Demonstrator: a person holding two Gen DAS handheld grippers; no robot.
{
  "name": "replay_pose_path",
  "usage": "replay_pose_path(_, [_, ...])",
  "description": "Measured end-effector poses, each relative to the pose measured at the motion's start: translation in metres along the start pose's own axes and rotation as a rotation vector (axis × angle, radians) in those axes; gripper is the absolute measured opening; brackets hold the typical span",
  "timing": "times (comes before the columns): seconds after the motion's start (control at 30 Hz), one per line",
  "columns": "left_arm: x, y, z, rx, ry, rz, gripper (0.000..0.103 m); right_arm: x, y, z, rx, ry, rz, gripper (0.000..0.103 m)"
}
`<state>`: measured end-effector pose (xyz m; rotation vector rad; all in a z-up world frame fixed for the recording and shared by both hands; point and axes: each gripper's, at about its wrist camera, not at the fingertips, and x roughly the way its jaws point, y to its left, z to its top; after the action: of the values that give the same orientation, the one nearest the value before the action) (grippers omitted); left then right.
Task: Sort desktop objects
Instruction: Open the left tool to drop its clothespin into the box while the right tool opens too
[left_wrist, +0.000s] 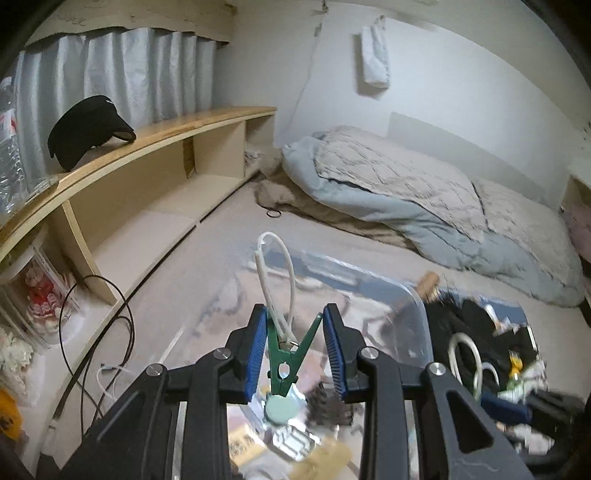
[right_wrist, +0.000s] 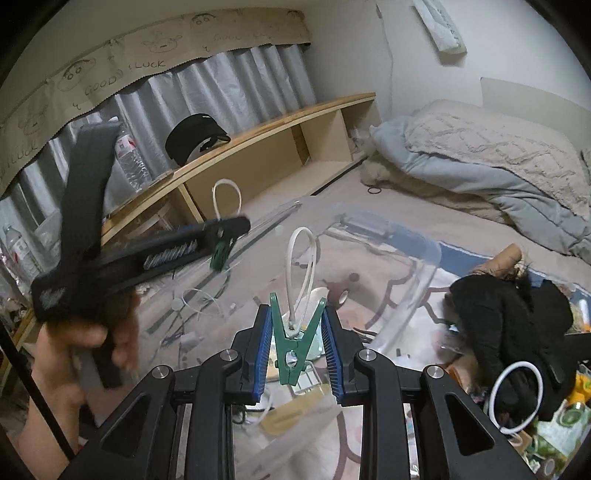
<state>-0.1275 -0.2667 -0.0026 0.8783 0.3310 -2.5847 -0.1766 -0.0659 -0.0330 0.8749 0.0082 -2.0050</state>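
In the left wrist view my left gripper (left_wrist: 294, 311) is shut on a green clothes peg (left_wrist: 284, 363) with a white cord loop (left_wrist: 275, 273); both blue pads press the peg's spread handles. It hangs over a clear plastic box (left_wrist: 419, 299). My right gripper (right_wrist: 296, 311) is likewise shut on a second green peg (right_wrist: 291, 350) with a white loop (right_wrist: 301, 266), above the clear box (right_wrist: 428, 254). The right wrist view also shows the left gripper (right_wrist: 229, 236), blurred and held by a hand (right_wrist: 70, 354), with its peg (right_wrist: 219, 254) off to the left.
A black cap (left_wrist: 86, 129) lies on the long wooden shelf (left_wrist: 177, 125), with water bottles (right_wrist: 129, 155) beside it. Bedding (left_wrist: 406, 192) fills the back right. Black clothing (right_wrist: 509, 325), a white ring (right_wrist: 515, 397) and clutter lie right of the box. Cables (left_wrist: 99, 332) trail at left.
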Motion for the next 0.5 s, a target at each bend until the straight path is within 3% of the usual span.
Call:
replay_pose_path(0.23, [0.035, 0.004, 0.014, -0.027, 0.058, -0.036, 0.031, 0.014, -0.014, 0.001, 0.015, 0.030, 0.012, 0.028])
replay_pose_path(0.5, [0.085, 0.006, 0.003, -0.031, 0.184, 0.013, 0.031, 0.025, -0.022, 0.004, 0.021, 0.043, 0.020, 0.028])
